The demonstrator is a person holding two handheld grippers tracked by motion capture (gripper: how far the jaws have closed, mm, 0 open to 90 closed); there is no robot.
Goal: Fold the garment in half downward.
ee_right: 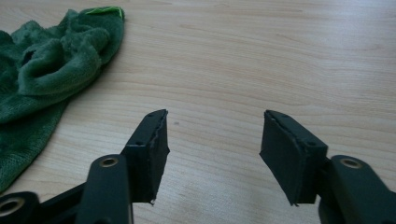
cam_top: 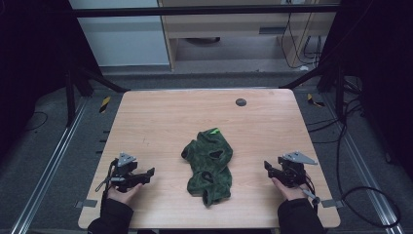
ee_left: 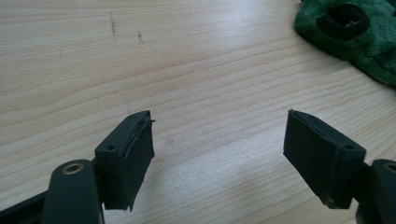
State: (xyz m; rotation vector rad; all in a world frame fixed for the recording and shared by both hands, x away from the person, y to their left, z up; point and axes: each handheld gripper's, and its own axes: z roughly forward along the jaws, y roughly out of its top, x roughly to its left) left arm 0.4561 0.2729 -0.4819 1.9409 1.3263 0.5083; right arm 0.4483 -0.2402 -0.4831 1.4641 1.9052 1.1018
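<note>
Btwn left tongs [cam_top: 150, 172] & right tongs [cam_top: 267, 166], both spread, lies crumpled green cloth [cam_top: 209, 163].

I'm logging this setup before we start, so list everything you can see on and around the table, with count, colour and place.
Cloth: one, dark green with a bright green tag, crumpled at the table's middle, nearer the person's edge.
Table: one, light wood, centre of the high view.
Round disc: one, dark, set in the tabletop near the far edge.
Cables: several, black, on the floor to the right of the table.
Left hand-held gripper: one, black, left of the cloth, jaws apart, holding nothing.
Right hand-held gripper: one, black, right of the cloth, jaws apart, holding nothing.
</note>
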